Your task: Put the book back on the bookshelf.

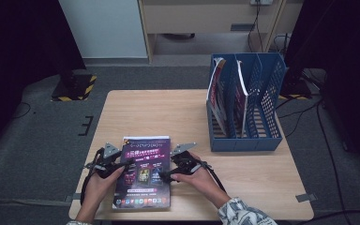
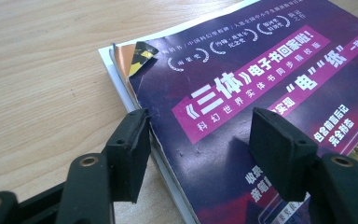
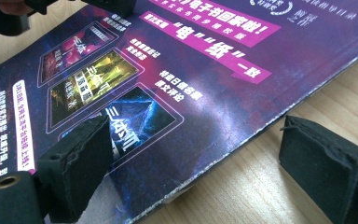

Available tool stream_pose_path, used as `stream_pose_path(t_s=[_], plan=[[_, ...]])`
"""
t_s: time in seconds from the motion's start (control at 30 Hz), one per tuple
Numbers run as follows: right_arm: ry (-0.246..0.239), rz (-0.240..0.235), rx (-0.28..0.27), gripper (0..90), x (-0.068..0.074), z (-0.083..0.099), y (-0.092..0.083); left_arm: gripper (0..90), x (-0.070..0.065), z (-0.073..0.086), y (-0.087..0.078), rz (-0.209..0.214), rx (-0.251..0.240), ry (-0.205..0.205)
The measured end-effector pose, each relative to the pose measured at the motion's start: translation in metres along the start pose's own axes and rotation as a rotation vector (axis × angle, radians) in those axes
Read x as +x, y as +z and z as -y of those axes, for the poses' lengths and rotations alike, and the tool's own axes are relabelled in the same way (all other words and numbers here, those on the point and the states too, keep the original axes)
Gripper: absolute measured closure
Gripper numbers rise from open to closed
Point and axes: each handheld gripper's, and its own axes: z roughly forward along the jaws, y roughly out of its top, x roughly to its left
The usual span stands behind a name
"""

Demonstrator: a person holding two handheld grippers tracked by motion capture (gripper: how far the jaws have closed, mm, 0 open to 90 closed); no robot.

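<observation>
With both grippers' fingers apart, the left gripper (image 1: 122,164) and right gripper (image 1: 166,177) astride opposite magazine (image 1: 143,173) edges, each edge should be pinched squarely before lifting off the surface (image 1: 136,112).

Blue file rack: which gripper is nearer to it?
Right. The right gripper sits at the magazine's right edge, on the side toward the blue file rack; the left gripper is at the magazine's left edge, farther away.

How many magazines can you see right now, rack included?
3. One purple-covered magazine lies flat at the table's near edge between both tongs. Two magazines stand in the blue file rack, one leftmost, one beside it. More may hide behind dividers.
</observation>
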Motion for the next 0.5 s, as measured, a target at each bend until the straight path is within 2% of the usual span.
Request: stream_pose_path(t_s=[0.17, 0.33, 0.5], plan=[[0.011, -0.016, -0.002, 10.0, -0.002, 0.0, 0.003, 37.6, 0.0, 0.0, 0.0, -0.002, -0.001, -0.002], [-0.004, 0.01, -0.003, 11.3, 0.003, -0.003, 0.001, 37.6, 0.0, 0.001, 0.0, -0.002, -0.006, -0.008], [-0.008, 0.006, -0.058, 15.3, 0.007, -0.01, -0.006, 37.5, 0.001, 0.003, 0.0, 0.004, -0.011, -0.022]])
